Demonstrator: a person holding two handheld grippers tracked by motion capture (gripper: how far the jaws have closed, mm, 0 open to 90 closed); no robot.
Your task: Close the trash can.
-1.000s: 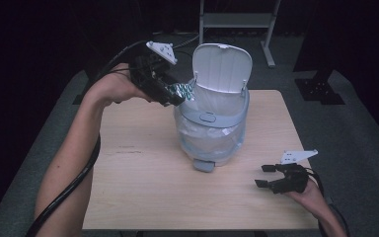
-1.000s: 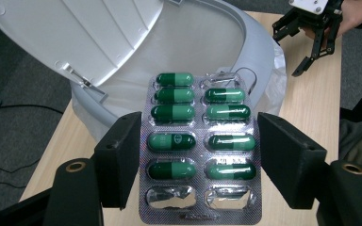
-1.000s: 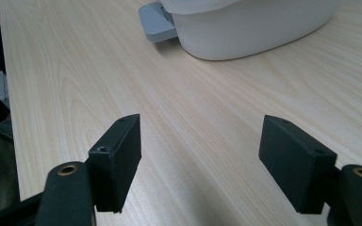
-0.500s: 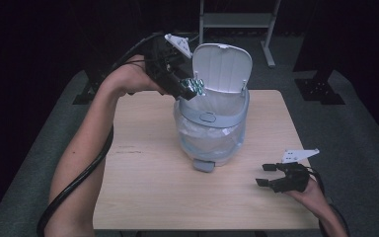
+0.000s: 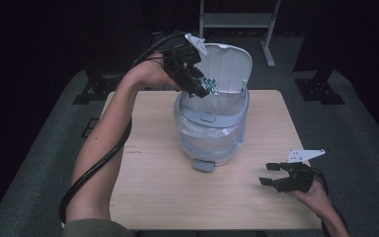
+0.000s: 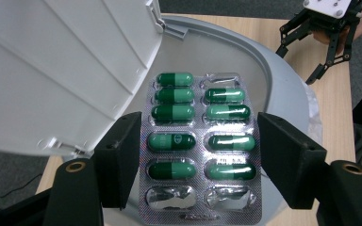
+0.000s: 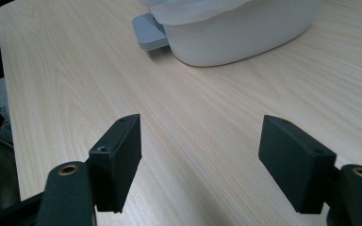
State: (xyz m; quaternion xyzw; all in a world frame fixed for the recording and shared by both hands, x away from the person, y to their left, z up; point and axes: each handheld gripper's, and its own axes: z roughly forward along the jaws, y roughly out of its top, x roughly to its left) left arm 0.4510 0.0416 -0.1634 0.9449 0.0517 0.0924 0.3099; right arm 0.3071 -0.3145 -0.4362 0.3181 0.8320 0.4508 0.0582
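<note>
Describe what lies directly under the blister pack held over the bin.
Under the blister pack, held in the left claw, is the open bin mouth with its pale liner. The pack covers whatever sits deeper inside.

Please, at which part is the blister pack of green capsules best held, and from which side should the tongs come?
Probably by its two long foil edges, as the left tongs hold the blister pack now: one jaw from each side, across the narrow width. The sheet is flat and thin, and the raised capsules sit in the middle, so the edges give the pads flat bearing.

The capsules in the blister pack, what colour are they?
Two-tone green capsules, dark and light halves, clearest in the left gripper view.
</note>
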